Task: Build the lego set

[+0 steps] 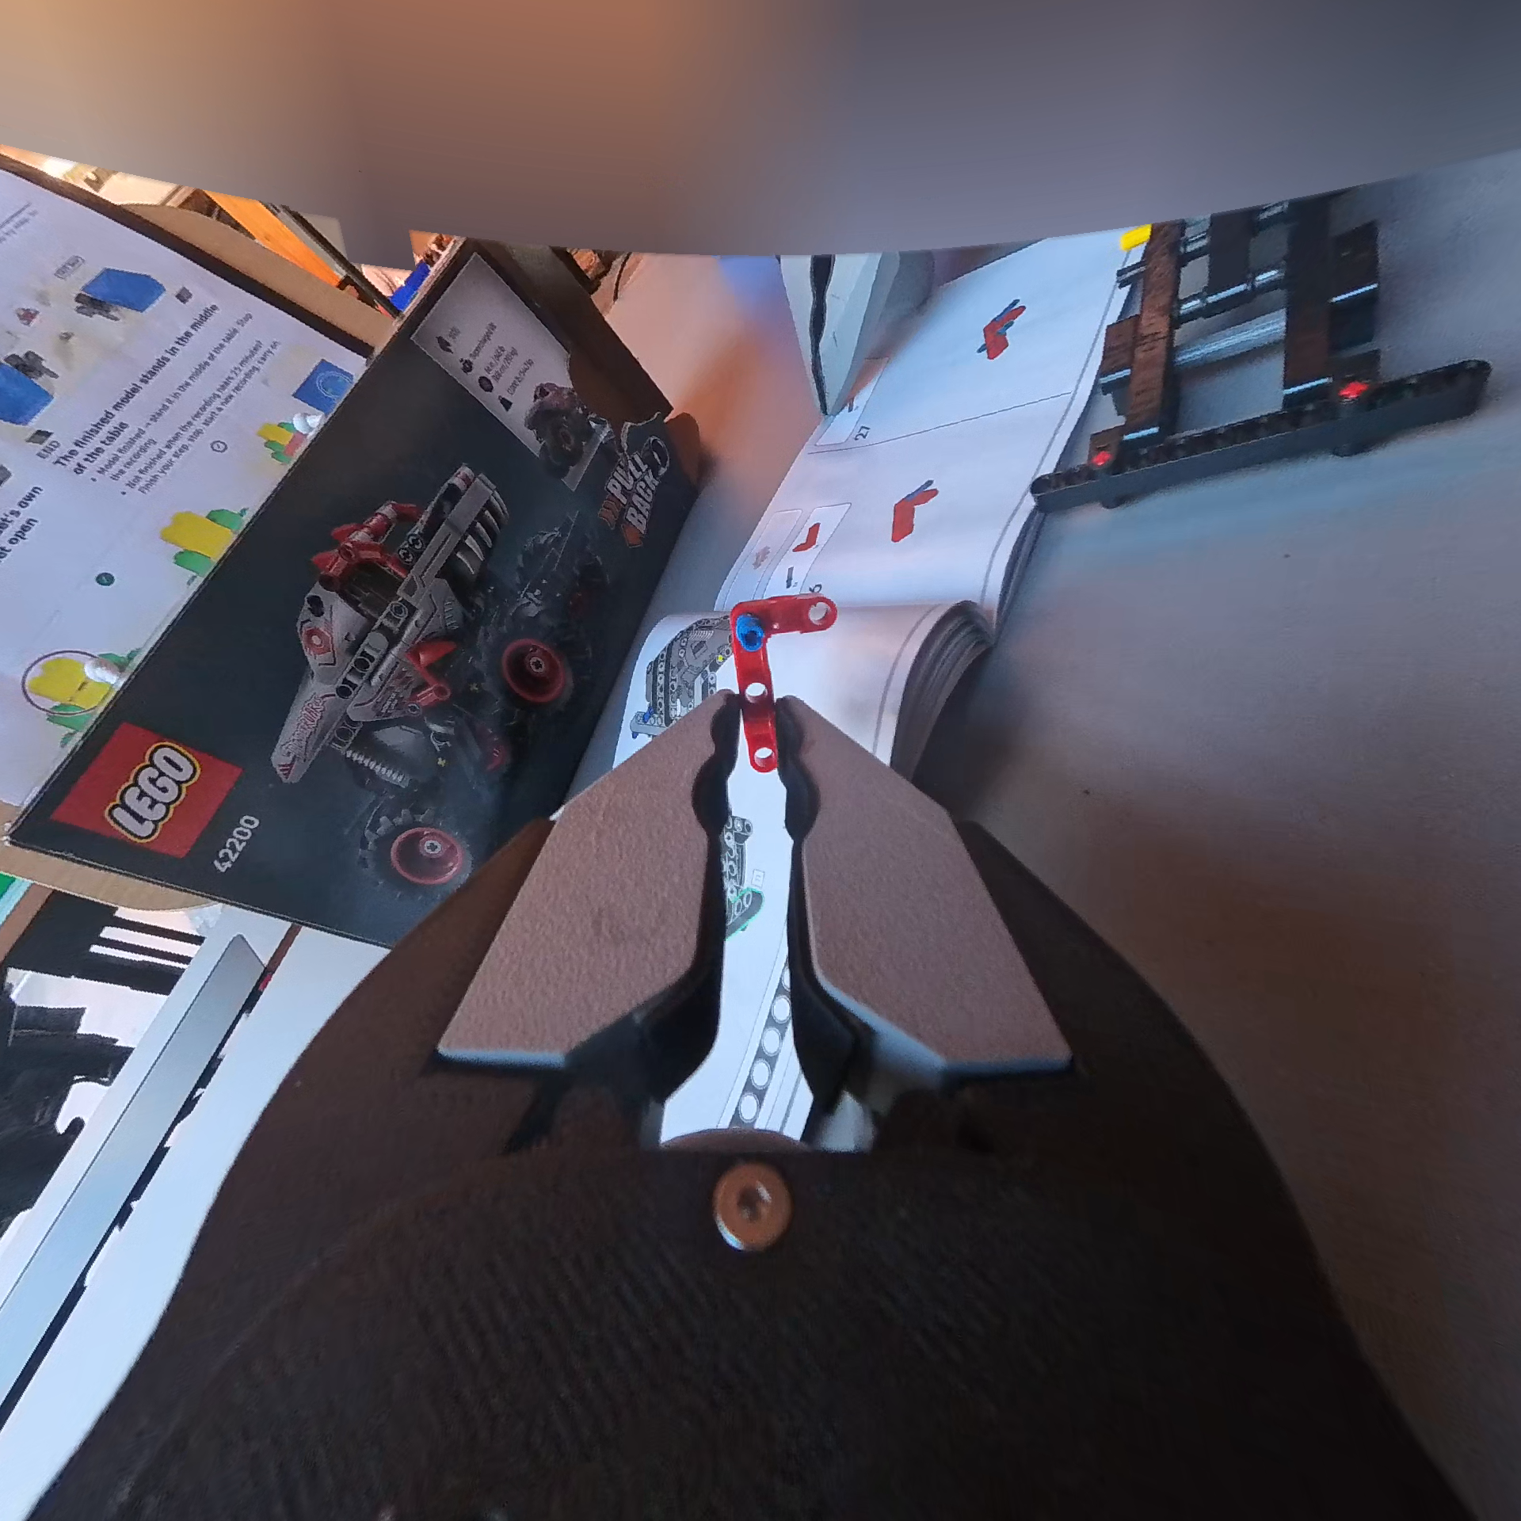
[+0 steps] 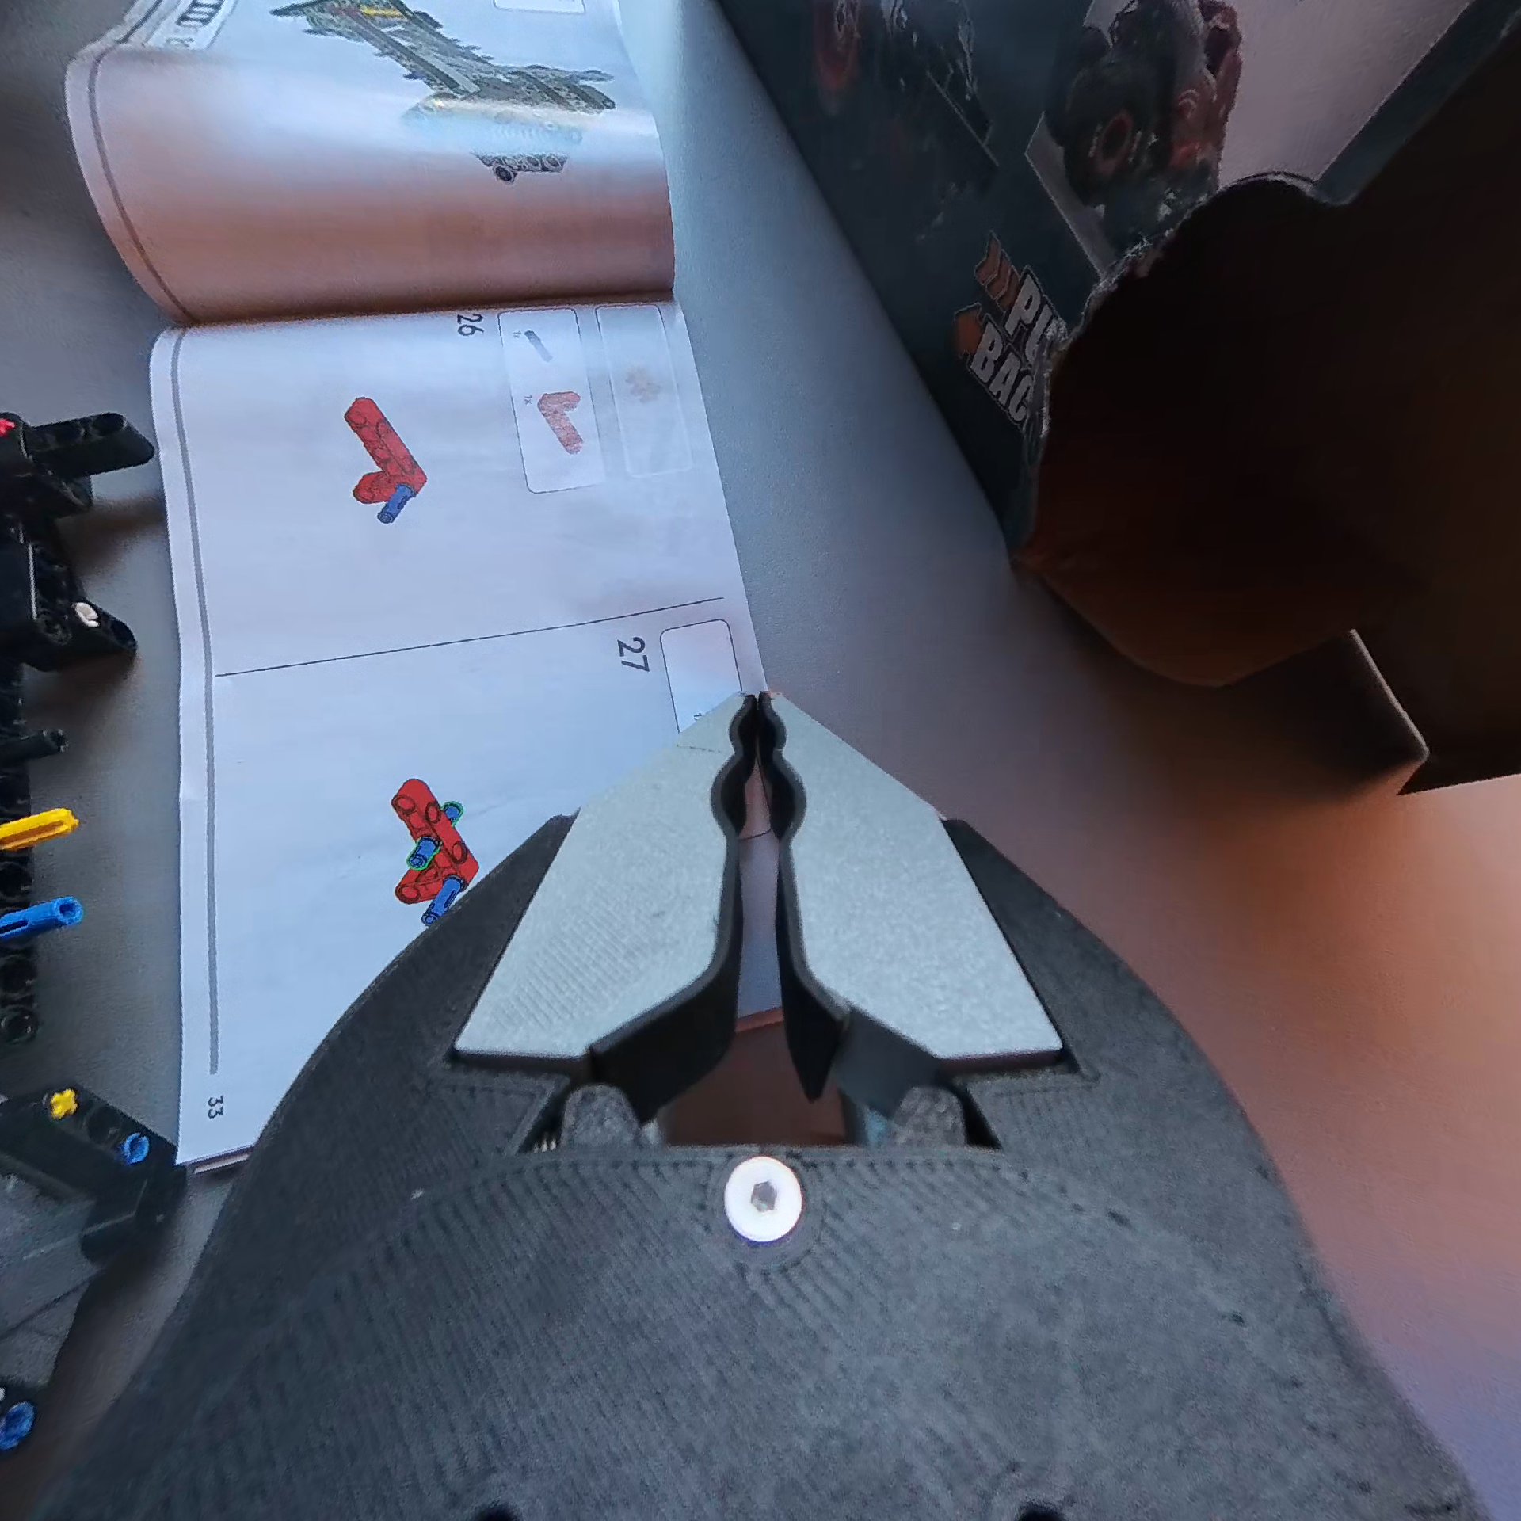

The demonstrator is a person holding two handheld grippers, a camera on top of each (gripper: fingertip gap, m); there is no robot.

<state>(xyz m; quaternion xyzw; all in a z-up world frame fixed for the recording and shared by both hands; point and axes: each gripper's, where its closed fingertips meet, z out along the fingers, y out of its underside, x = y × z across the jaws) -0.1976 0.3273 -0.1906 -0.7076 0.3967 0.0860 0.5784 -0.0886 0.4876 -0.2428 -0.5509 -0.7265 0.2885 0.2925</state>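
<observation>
The left gripper (image 1: 758,700) pinches a red L-shaped beam (image 1: 764,675) by its long arm, the fingertips closed narrowly on the plastic; the short arm juts out to the right above the tips, and a blue pin (image 1: 748,632) sits in the corner hole. The beam is glossy and smooth, pierced with round holes; the fingers (image 1: 609,897) are flat, matte grey wedges with wavy black inner edges, set in a ribbed black printed body with a small metal screw at the middle.

The right gripper (image 2: 759,698) holds nothing that I can see; its tips meet, or very nearly, just over the edge of the open instruction booklet (image 2: 428,576). The booklet lies flat on the pale grey table (image 2: 864,535), its pages white and slightly curled at the fold, printed with drawings of the red piece and blue pins.

Beside the booklet leans the dark cardboard box (image 1: 395,625), showing a grey and red truck; its torn brown flap (image 2: 1276,411) hangs near the right gripper. The partly built black frame (image 2: 41,576) rests on the table at the booklet's far side, a long dark holed beam (image 1: 1259,436) along it, with a yellow axle (image 2: 37,825) and blue pins (image 2: 45,915) sticking out; its finer detail is too dim to make out.
</observation>
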